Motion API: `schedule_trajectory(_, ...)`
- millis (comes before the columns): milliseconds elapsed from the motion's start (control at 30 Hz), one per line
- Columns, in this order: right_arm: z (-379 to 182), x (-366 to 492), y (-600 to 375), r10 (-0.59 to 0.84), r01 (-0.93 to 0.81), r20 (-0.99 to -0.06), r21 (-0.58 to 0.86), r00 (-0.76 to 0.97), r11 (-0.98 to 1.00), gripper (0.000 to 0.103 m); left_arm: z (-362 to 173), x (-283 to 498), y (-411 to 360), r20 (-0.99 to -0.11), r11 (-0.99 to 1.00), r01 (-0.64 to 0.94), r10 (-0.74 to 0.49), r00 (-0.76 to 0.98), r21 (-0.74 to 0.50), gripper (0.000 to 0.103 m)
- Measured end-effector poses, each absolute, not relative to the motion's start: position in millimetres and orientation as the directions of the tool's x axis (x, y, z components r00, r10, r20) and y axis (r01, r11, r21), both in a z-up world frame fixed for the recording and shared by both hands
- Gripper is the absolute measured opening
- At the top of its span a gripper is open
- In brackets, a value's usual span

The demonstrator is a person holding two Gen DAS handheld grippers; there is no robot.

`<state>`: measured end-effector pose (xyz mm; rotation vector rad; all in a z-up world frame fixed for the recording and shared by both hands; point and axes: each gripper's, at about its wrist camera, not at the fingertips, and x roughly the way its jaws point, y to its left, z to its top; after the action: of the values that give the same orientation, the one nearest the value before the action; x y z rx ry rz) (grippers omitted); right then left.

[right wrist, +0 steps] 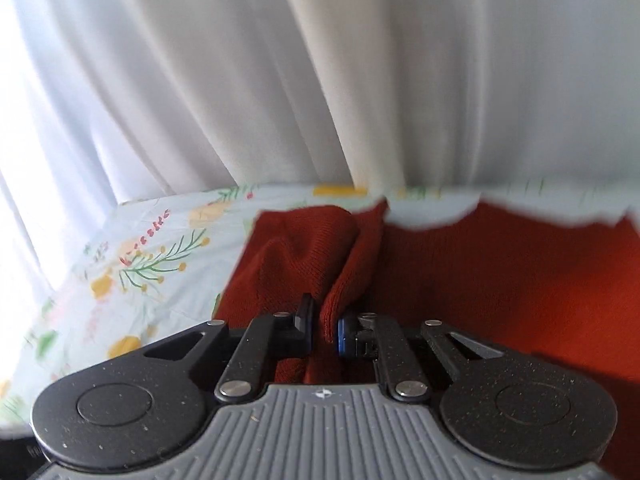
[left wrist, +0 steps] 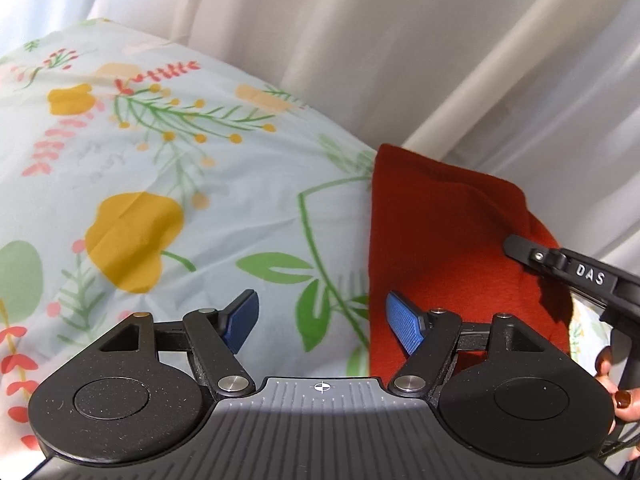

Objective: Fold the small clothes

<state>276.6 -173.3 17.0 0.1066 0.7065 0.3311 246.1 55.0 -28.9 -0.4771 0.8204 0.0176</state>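
Right wrist view shows the right gripper (right wrist: pixel 323 330) clenched on a raised fold of the red knitted garment (right wrist: pixel 480 280), the cloth pinched between its pads and drawn up off the floral bedsheet (right wrist: pixel 152 248). The rest of the garment lies spread on that sheet, to the right of the pinched fold, with a white curtain (right wrist: pixel 320 80) hanging behind it. From the left wrist view, the left gripper (left wrist: pixel 322 320) stands released, jaws wide, empty, poised over the sheet at the garment's left edge, one blue pad (left wrist: pixel 404 326) above the red cloth. Judged step: a fold in progress, the right side carrying an edge across. The next move calls for laying that edge flat and square, then releasing; the left gripper would need to pin or take the near edge.
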Motion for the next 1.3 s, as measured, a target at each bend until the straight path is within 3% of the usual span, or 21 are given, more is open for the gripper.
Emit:
schedule_trajectory(133,31.4,249.9,-191.8,0.211,-0.216,-0.579,0.061,0.788,0.974,0.009,-36.4,251.7,32.6,-0.718,0.894,-0.147,-0.233,0.655,-0.424,0.076)
schedule_trajectory(267,20.5,246.6,-224.7,0.090,-0.125,-0.610,-0.014,0.787,0.992,0.010,-50.7,256.7,10.1,-0.700,0.834,-0.063,-0.416,0.581,-0.548,0.076)
schedule_trajectory(367,-0.4,253.5,-252.6,0.127,-0.084,-0.671,0.096,0.730,0.992,0.012,-47.7,250.7,1.2,-0.708,0.858,-0.021,-0.409,0.576,-0.513,0.076)
schedule_trajectory(467,0.0,240.8,-280.5,0.202,-0.034,-0.656,0.259,0.727,0.965,0.017,-43.5,239.8,-2.4,-0.725,0.898,0.021,-0.368,0.582,-0.440,0.077)
schedule_trajectory(567,-6.8,220.8,-312.7,0.345,-0.014,-0.634,0.466,0.692,0.885,0.046,-44.2,227.2,-3.8,-0.740,0.916,0.070,-0.361,0.567,-0.394,0.078)
schedule_trajectory(767,-39.7,199.0,-322.2,0.601,-0.007,-0.542,0.739,0.588,0.673,0.055,-46.2,221.4,-19.5,-0.758,0.929,0.120,-0.357,0.546,-0.351,0.079)
schedule_trajectory(833,-48.9,204.0,-314.1,0.640,0.014,-0.528,0.777,0.558,0.629,0.055,-44.1,221.9,-22.2,-0.751,0.928,0.125,-0.359,0.554,-0.352,0.079)
schedule_trajectory(867,-48.1,204.2,-308.1,0.631,0.006,-0.537,0.764,0.560,0.645,0.049,-43.2,222.5,-22.7,-0.750,0.930,0.121,-0.352,0.560,-0.347,0.079)
schedule_trajectory(900,-44.6,203.4,-300.2,0.592,-0.013,-0.563,0.718,0.577,0.696,0.028,-42.5,223.2,-22.6,-0.753,0.936,0.110,-0.336,0.566,-0.335,0.079)
schedule_trajectory(933,-40.1,203.1,-291.6,0.545,-0.031,-0.597,0.657,0.589,0.753,0.021,-41.7,223.2,-21.9,-0.755,0.942,0.097,-0.316,0.574,-0.321,0.079)
schedule_trajectory(1000,-32.9,198.1,-284.9,0.501,-0.038,-0.601,0.616,0.623,0.787,0.018,-40.6,223.5,-18.1,-0.754,0.948,0.084,-0.296,0.586,-0.306,0.079)
schedule_trajectory(1100,-42.4,192.3,-308.7,0.622,-0.004,-0.455,0.805,0.637,0.593,0.017,-38.8,223.8,-9.5,-0.732,0.919,0.115,-0.373,0.570,-0.378,0.079)
schedule_trajectory(1133,-48.9,190.8,-316.4,0.627,0.022,-0.459,0.817,0.630,0.576,0.017,-37.1,224.2,-6.5,-0.718,0.907,0.132,-0.400,0.569,-0.400,0.079)
schedule_trajectory(1200,-54.0,193.4,-311.5,0.552,0.039,-0.595,0.700,0.585,0.713,0.020,-32.4,225.4,0.7,-0.687,0.886,0.148,-0.438,0.580,-0.440,0.079)
schedule_trajectory(1233,-54.0,193.2,-309.4,0.553,0.006,-0.603,0.679,0.575,0.734,0.020,-30.6,226.8,4.5,-0.669,0.873,0.144,-0.454,0.589,-0.466,0.080)
schedule_trajectory(1300,-46.3,196.4,-312.8,0.578,-0.027,-0.583,0.690,0.571,0.723,0.036,-29.8,234.3,8.1,-0.660,0.866,0.095,-0.442,0.607,-0.492,0.081)
